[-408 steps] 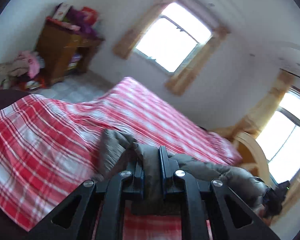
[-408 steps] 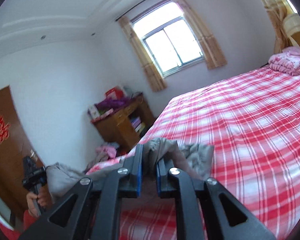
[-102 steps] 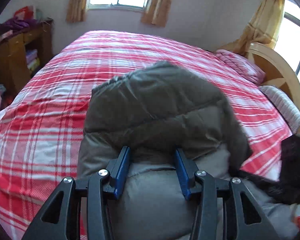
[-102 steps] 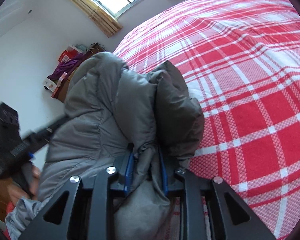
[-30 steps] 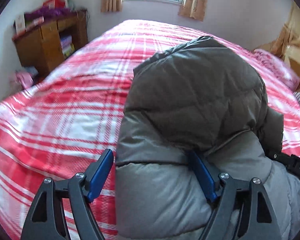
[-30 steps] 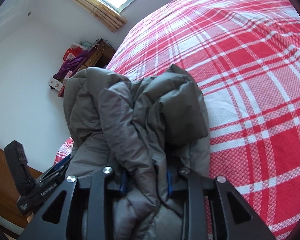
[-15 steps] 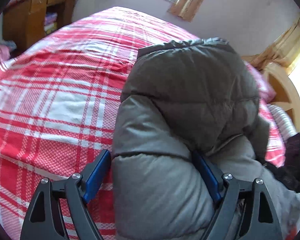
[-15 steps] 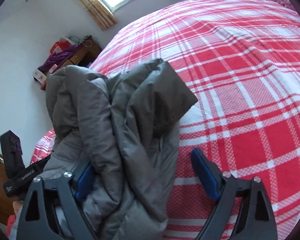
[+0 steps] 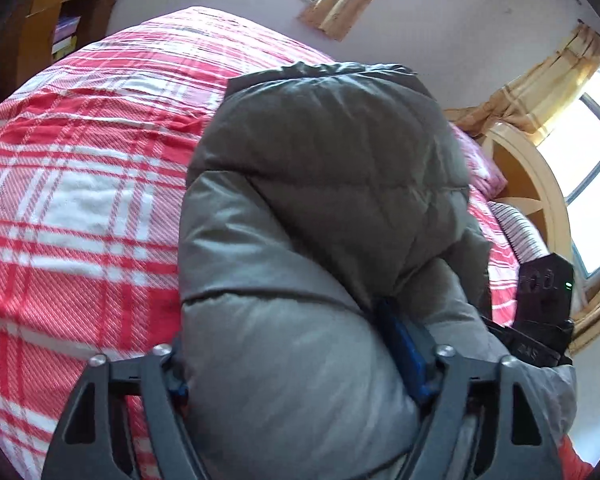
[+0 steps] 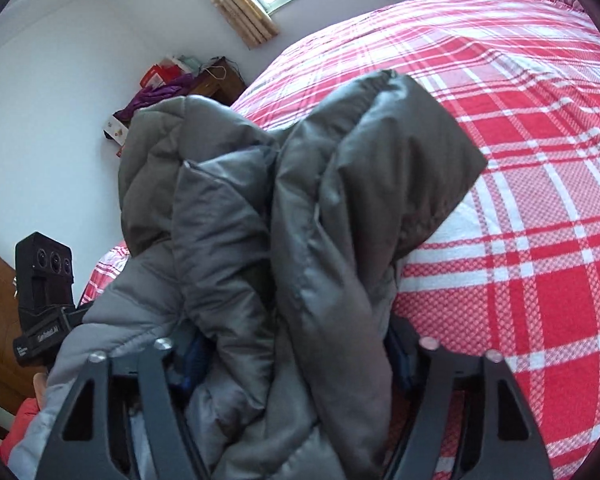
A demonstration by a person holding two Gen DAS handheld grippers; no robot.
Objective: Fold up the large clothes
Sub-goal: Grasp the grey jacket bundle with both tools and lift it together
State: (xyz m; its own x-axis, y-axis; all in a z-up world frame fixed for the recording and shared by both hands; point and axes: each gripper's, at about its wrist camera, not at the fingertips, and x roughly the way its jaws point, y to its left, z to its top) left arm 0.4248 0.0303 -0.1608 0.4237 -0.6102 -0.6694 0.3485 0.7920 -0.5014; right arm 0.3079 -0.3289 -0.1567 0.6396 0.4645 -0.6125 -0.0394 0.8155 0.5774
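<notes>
A grey puffer jacket (image 9: 320, 208) lies bunched on a bed with a red and white plaid cover (image 9: 80, 184). My left gripper (image 9: 296, 360) is wide open, with a thick roll of the jacket between its spread fingers. The blue pad of its right finger (image 9: 408, 356) shows against the cloth. In the right wrist view the jacket (image 10: 300, 208) is heaped with a folded flap on top. My right gripper (image 10: 296, 352) is also wide open around the jacket's near edge. The bed cover (image 10: 520, 160) stretches away to the right.
A wooden shelf unit (image 9: 56, 28) with clutter stands at the far left by the wall. A curved wooden headboard (image 9: 540, 184) and pillows (image 9: 516, 232) are at the right. The other gripper's body shows in each view (image 9: 544, 308) (image 10: 44, 288). Windows with tan curtains (image 9: 340, 0) line the walls.
The right gripper opened from shut on the jacket to wide open over the last second. The left gripper stays open and has pushed further onto the jacket roll.
</notes>
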